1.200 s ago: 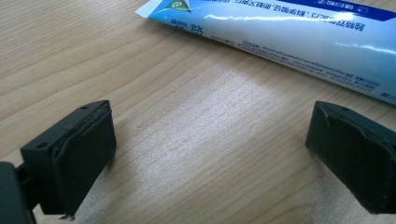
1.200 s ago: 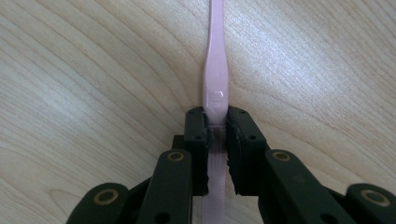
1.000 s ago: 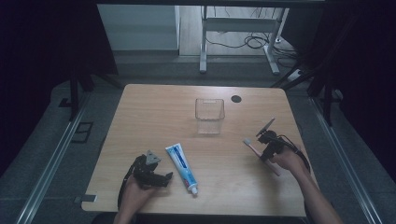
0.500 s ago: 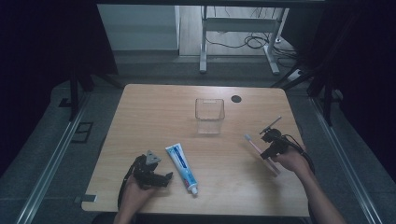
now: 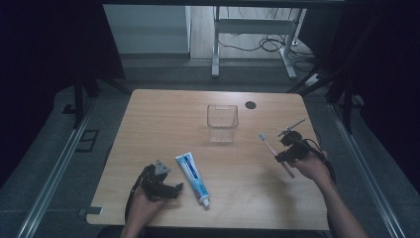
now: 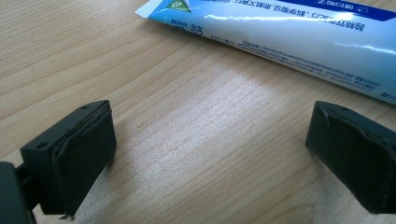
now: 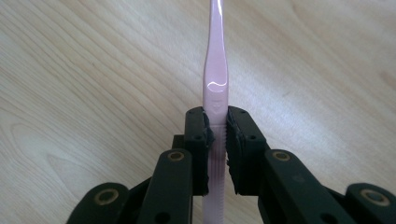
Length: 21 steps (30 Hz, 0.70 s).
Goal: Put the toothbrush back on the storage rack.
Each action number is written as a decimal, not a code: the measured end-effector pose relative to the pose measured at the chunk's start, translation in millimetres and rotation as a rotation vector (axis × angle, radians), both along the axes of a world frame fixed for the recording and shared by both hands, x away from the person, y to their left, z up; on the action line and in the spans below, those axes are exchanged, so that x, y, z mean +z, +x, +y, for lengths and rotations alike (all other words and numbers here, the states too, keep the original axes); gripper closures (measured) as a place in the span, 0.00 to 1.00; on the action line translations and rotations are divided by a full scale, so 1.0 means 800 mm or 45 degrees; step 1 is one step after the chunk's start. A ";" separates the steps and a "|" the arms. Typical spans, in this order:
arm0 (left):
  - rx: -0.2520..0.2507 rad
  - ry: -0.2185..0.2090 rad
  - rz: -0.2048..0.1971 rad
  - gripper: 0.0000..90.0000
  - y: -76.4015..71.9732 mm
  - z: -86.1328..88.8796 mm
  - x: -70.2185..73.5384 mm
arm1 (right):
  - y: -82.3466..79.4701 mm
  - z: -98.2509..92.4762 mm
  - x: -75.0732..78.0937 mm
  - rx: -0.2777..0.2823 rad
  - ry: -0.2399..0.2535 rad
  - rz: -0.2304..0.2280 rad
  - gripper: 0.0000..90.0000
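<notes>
My left gripper [image 6: 210,154]: jaws spread wide, empty, resting low for a sideways approach.
Toothpaste tube [image 6: 299,42]: flat, just beyond those jaws.
My right gripper [image 7: 217,140]: clamped on the pink toothbrush [image 7: 215,70] mid-handle, likely for control.
Clear cup [image 5: 222,122]: farther off, upright, likely the destination.

The toothbrush [image 7: 215,70] is pale pink; the toothpaste tube [image 5: 193,172] is white and blue with a white cap. The table [image 5: 163,119] is light woodgrain; the cup [image 5: 222,122] is clear.
</notes>
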<state>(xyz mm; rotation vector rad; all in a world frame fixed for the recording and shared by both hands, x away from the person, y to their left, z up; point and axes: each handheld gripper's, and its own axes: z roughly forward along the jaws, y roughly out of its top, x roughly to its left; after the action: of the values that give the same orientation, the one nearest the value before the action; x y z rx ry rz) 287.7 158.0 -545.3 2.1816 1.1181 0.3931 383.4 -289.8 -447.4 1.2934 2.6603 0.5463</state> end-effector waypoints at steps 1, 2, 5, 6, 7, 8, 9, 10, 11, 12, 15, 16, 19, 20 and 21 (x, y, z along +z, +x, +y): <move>0.000 0.000 0.000 0.02 0.000 0.000 0.000 | 0.000 0.000 0.003 0.002 0.007 -0.009 0.87; -0.001 0.001 0.000 0.02 0.000 0.000 0.000 | 0.000 0.001 0.005 0.001 0.013 -0.018 0.87; 0.000 0.000 0.000 0.02 0.000 0.000 0.000 | 0.000 0.002 0.012 0.004 0.037 -0.055 0.87; 0.000 0.000 0.000 0.02 0.000 0.000 0.000 | 0.000 0.002 0.015 0.000 0.042 -0.066 0.87; -0.001 0.001 -0.001 0.02 0.000 0.000 0.000 | 0.000 0.003 0.017 -0.001 0.051 -0.074 0.87; -0.002 0.002 -0.001 0.02 0.000 0.000 0.000 | 0.000 0.004 0.018 0.003 0.055 -0.084 0.87; -0.003 0.002 -0.001 0.02 0.000 0.000 0.000 | 0.000 0.005 0.020 0.001 0.062 -0.094 0.87; -0.004 0.003 -0.002 0.02 0.000 0.000 0.000 | 0.001 0.006 0.021 0.001 0.069 -0.103 0.87; -0.005 0.004 -0.002 0.02 0.000 0.000 0.000 | 0.001 0.007 0.023 0.005 0.073 -0.109 0.87; -0.005 0.004 -0.002 0.02 0.000 0.000 0.000 | 0.001 0.008 0.023 0.001 0.081 -0.116 0.87; -0.006 0.004 -0.002 0.02 0.000 0.000 0.000 | 0.002 0.012 0.025 0.005 0.094 -0.136 0.87; -0.005 0.004 -0.003 0.02 0.000 0.000 0.000 | 0.003 0.013 0.026 0.008 0.102 -0.143 0.87; -0.005 0.004 -0.002 0.02 0.000 0.000 0.000 | 0.004 0.018 0.028 0.008 0.121 -0.166 0.87; -0.005 0.004 -0.002 0.02 0.000 0.000 0.000 | 0.005 0.019 0.029 0.010 0.126 -0.171 0.87; -0.005 0.004 -0.002 0.02 0.000 0.000 0.000 | 0.005 0.020 0.030 0.013 0.133 -0.176 0.87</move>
<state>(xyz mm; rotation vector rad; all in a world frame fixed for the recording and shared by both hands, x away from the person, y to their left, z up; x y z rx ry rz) 287.9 158.3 -545.2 2.1855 1.1123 0.3952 387.8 -273.5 -423.2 1.2208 2.5570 0.7567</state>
